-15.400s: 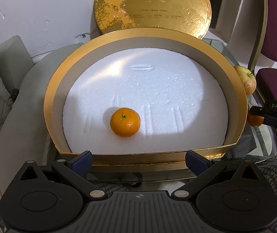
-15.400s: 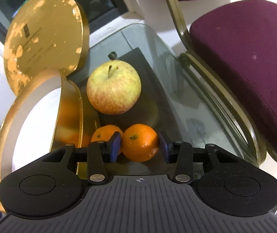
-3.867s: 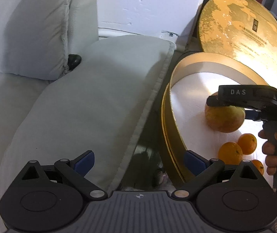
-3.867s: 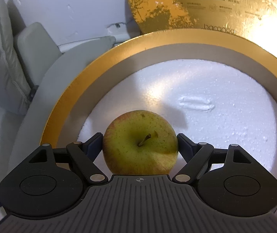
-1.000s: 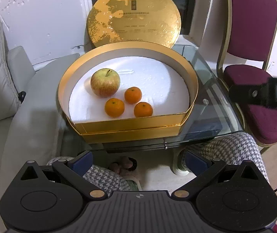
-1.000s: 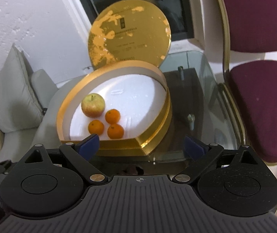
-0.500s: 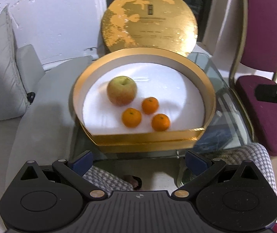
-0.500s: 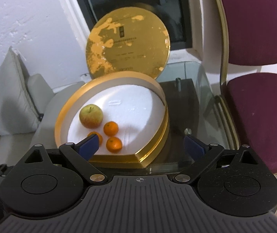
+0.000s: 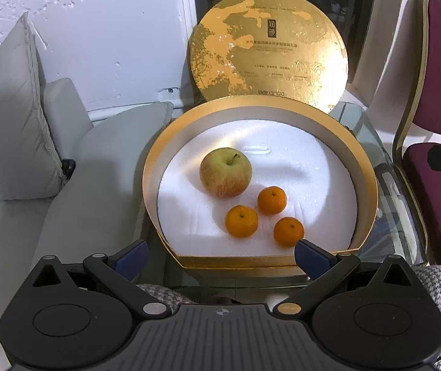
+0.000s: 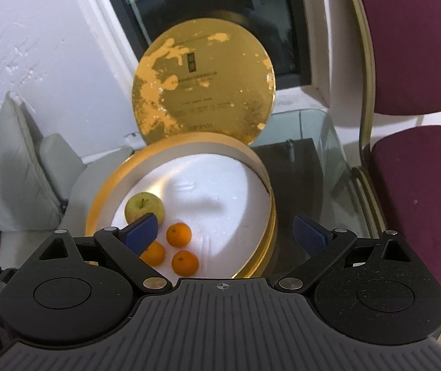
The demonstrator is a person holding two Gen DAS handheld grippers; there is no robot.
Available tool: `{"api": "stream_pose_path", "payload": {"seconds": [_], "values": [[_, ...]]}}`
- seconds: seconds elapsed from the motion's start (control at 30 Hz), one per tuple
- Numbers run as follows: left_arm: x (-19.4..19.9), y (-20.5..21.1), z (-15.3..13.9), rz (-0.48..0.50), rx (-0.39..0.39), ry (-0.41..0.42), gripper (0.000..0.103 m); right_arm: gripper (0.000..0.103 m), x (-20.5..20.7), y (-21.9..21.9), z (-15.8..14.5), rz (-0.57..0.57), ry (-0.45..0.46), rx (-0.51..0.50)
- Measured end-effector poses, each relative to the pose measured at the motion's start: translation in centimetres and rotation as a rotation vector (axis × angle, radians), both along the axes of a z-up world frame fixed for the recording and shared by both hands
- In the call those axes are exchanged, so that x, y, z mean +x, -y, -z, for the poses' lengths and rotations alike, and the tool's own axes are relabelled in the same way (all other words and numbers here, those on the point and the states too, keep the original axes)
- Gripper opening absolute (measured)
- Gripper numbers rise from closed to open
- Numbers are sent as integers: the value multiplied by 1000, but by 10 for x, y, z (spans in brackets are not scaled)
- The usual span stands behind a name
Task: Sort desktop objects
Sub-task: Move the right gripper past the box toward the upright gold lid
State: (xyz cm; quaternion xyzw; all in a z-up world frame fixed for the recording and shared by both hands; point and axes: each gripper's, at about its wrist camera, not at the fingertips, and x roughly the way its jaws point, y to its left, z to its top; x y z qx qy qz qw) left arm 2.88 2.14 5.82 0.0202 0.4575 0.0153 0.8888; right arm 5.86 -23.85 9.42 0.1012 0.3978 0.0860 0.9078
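A round gold box (image 9: 151, 182) with a white foam floor stands on a glass table. In it lie a yellow-red apple (image 9: 225, 176) and three oranges: one (image 9: 241, 220) in front of the apple, one (image 9: 271, 200) to its right, one (image 9: 288, 232) nearest me. The right wrist view shows the same box (image 10: 270, 198), apple (image 10: 144, 206) and oranges (image 10: 178, 234). My left gripper (image 9: 220, 256) is open and empty, held back in front of the box. My right gripper (image 10: 225, 233) is open and empty, above and in front of the box.
The gold lid (image 9: 268, 51) leans upright against the wall behind the box. A purple chair (image 10: 418, 167) stands at the right of the glass table (image 10: 313, 151). Grey cushions (image 9: 7, 123) lie at the left. A houndstooth cloth (image 9: 436, 281) is under the table edge.
Both grippers have drifted slightly, so the box sits a little more to the right in the left wrist view. The fruit has not moved. Both grippers stay open.
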Motion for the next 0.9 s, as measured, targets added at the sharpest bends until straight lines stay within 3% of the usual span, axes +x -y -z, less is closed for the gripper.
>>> {"api": "stream_pose_path", "payload": {"seconds": [0.2,0.5,0.9], "values": [[2,-25,-3,-28,-12,14,102,97,0,-11,-1,-13,1,-11],[10,-73,-14,-152,10,67,102,97,8,-13,-16,14,37,-2],[40,-55,-22,-104,43,118,102,98,41,-15,-47,-15,142,52]]}}
